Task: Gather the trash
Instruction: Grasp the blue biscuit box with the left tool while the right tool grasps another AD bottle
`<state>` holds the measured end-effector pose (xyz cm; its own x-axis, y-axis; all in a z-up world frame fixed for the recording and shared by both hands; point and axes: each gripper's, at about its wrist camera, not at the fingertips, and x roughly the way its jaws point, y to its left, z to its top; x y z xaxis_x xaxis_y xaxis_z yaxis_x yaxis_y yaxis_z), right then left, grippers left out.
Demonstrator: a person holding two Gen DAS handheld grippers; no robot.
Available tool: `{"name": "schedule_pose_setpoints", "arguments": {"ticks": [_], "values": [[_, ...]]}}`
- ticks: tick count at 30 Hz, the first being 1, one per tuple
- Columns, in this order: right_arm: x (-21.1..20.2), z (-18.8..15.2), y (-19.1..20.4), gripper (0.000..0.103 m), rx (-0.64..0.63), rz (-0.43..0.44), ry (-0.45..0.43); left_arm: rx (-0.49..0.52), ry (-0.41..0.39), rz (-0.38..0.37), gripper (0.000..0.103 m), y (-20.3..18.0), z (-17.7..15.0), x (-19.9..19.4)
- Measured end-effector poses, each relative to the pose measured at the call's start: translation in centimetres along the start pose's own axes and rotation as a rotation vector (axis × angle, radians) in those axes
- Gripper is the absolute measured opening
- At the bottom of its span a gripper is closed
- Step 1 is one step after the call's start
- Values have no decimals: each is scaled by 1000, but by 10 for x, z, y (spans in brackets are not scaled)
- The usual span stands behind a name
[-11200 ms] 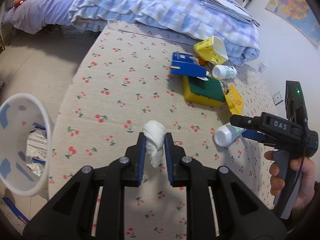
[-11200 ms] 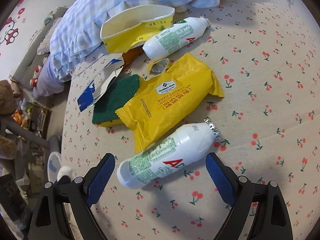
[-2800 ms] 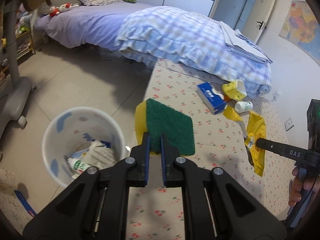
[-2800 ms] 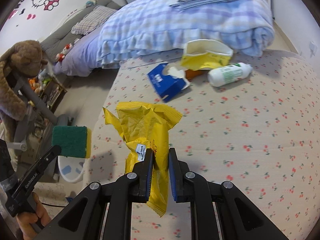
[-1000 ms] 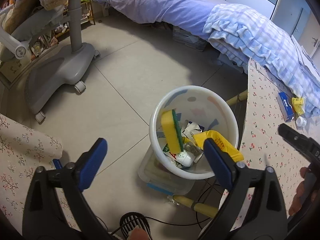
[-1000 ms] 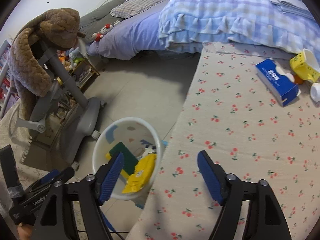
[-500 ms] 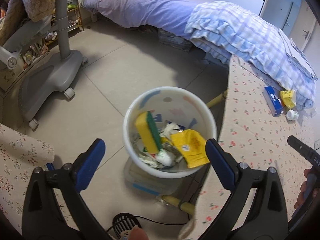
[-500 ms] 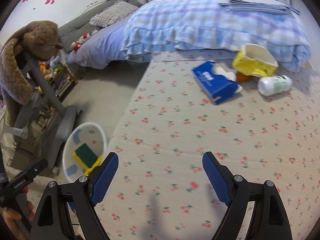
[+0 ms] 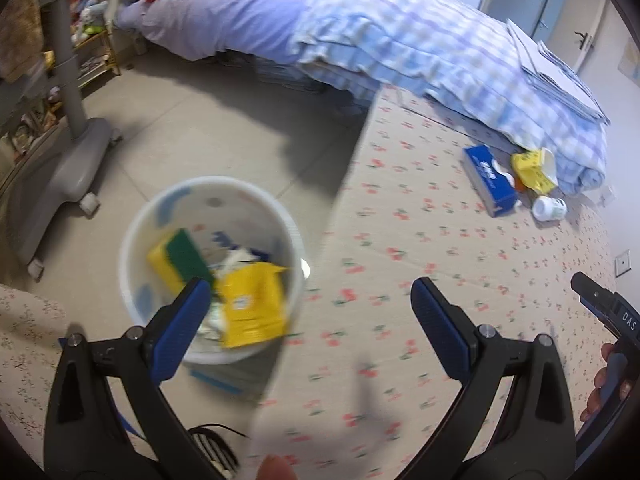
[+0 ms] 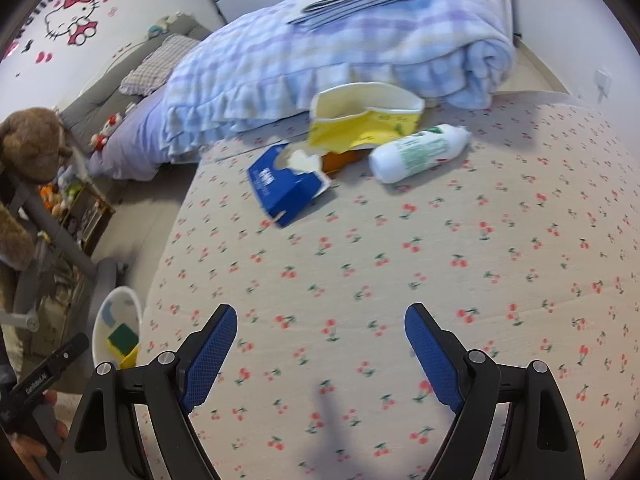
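Note:
The white trash bin [image 9: 136, 236] stands on the floor beside the cherry-print table [image 9: 420, 240]. It holds a green-and-yellow sponge [image 9: 180, 258] and a yellow wrapper [image 9: 252, 304]. My left gripper [image 9: 310, 312] is open and empty above the bin's right rim and the table edge. My right gripper [image 10: 320, 344] is open and empty over the table. At the table's far end lie a blue tissue box [image 10: 286, 188], a yellow carton [image 10: 364, 120] and a white bottle [image 10: 418, 154]. The bin also shows in the right wrist view [image 10: 102, 332].
A bed with a checked blue blanket [image 9: 420, 44] borders the table's far end. A grey wheeled stand [image 9: 60, 160] is on the floor left of the bin. A brown plush toy [image 10: 30, 144] hangs at the left.
Both grippers, open and empty, have swung from the bin toward the table. The tissue box, carton and bottle are nearer in the right wrist view.

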<state>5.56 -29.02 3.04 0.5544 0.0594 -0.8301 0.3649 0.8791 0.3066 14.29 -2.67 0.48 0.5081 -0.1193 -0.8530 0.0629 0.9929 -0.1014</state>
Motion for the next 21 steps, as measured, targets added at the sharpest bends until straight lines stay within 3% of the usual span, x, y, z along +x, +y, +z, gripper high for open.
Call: {"name": "schedule_pose_setpoints", "arguments": {"ticks": [5,12,21], "values": [[1,12,-31,87,43,-51,-15,7,19,-43,100,-45,6,17],[14,38,-81,87,120,-115,-22,-30,-15,-125,100,-107,31,46],[54,93,-104,87,213,-48,-35,-61,-60,-201,91,-170,72,94]]}}
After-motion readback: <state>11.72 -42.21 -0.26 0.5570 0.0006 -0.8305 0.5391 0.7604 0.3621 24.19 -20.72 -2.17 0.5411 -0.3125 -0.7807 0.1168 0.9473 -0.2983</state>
